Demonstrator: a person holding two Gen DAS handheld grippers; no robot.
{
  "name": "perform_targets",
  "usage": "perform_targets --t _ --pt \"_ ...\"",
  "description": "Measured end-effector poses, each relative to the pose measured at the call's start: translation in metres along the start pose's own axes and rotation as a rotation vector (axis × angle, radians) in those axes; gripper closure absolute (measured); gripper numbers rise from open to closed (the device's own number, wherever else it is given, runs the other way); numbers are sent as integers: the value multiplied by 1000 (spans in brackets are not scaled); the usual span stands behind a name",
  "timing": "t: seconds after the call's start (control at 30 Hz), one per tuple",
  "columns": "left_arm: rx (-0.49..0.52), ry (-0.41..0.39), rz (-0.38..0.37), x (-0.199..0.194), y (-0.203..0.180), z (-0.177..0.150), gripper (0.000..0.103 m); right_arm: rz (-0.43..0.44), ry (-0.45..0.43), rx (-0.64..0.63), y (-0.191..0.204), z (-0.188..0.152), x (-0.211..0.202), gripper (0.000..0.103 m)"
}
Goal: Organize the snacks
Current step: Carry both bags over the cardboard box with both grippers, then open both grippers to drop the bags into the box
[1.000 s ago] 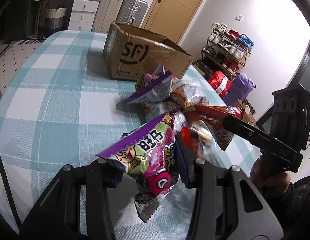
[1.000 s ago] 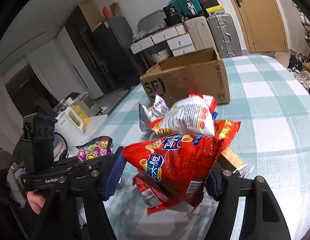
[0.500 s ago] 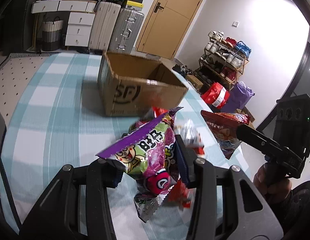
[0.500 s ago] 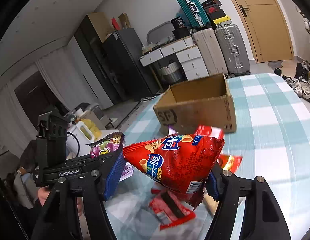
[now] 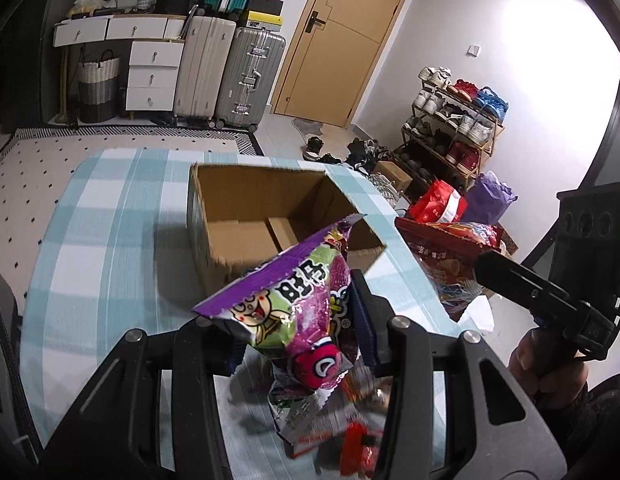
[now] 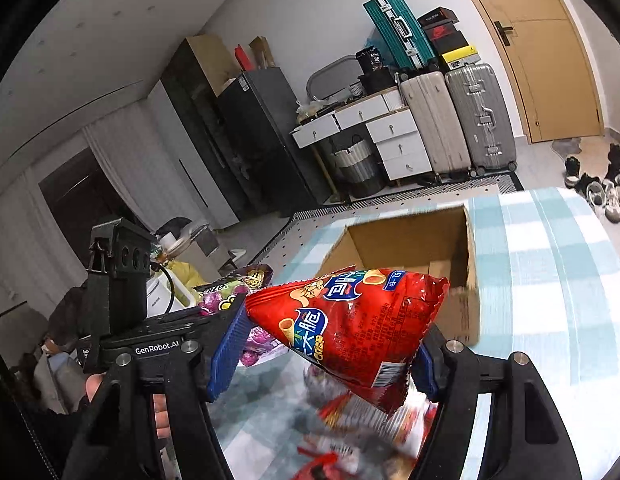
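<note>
Loose packets [image 6: 350, 420] below the red bag [image 6: 350, 328] — blurred, unreadable.

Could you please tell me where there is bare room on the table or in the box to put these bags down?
Bare: inside the cardboard box, and the checked tablecloth on the box's left. Crowded: the snack pile below both grippers.

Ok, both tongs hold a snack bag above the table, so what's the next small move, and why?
Probably carry both forward over the open cardboard box: the purple bag and red bag are clamped and lifted, and the box ahead looks empty.
</note>
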State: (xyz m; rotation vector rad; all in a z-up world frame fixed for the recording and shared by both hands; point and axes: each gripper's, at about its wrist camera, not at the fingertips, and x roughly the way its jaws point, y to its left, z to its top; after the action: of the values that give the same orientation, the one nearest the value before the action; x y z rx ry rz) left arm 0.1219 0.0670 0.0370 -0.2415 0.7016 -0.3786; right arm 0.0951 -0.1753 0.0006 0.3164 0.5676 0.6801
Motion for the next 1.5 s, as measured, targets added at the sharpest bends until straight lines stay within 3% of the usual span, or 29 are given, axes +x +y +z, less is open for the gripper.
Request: perform_targets --t 0.37,0.73,1.23,1.4,1.5 --pt "46 15 29 52 -5 61 62 -2 34 -6 -21 48 44 32" --pt "38 67 47 122 20 98 62 -15 73 14 -54 65 99 32" --pt "18 149 66 198 53 98 61 -63 151 7 -93 58 162 28" --pt "18 140 106 198 60 95 44 -140 150 -52 -94 53 163 10" --pt "14 130 116 189 60 93 41 -118 137 -21 -98 53 155 10"
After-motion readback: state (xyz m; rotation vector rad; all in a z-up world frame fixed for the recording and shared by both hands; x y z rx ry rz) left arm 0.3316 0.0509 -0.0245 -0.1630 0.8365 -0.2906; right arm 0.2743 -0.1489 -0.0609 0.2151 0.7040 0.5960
